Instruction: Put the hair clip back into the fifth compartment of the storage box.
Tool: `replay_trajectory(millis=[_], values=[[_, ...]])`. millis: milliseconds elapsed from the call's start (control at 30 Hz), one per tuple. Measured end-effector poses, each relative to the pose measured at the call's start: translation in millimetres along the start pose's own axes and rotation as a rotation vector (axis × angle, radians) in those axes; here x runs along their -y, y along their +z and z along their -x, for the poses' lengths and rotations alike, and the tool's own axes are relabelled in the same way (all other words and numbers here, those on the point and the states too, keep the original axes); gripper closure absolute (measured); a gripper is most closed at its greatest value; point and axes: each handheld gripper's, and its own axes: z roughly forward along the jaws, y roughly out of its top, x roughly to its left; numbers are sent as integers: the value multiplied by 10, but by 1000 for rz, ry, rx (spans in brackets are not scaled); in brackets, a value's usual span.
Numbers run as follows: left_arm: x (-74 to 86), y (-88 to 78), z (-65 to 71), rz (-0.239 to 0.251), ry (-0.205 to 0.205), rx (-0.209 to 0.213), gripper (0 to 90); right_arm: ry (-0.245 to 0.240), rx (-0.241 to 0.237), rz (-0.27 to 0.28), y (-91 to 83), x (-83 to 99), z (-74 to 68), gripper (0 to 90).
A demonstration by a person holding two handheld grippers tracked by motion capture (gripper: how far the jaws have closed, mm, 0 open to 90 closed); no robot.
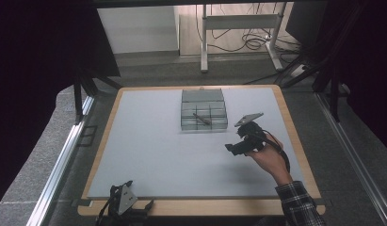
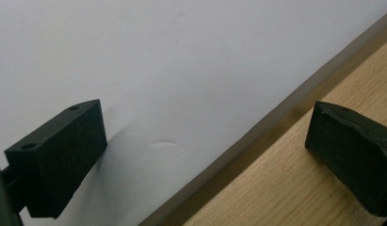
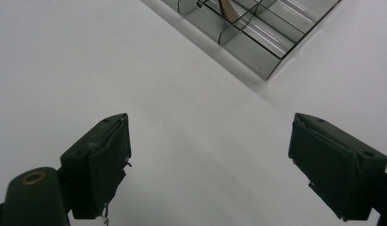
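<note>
Right tool (image 1: 230, 148): hovering wide and empty near the divided tray (image 1: 204, 109).
Left tool (image 1: 134, 207): lying wide on the tabletop (image 1: 149, 150) edge.

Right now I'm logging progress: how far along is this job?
Done: a thin tool lies across the divided clear organizer tray. In hand: nothing; the right claw hangs open above the white mat, near the tray. Left: the left claw rests open at the table's near edge; no further item visible.
</note>
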Motion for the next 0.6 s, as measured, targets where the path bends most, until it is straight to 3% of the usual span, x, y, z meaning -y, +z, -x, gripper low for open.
replay_trajectory(millis=[600], values=[[0, 0, 0, 0, -1, 0, 0, 16, 21, -15, -117, 227, 41, 86]])
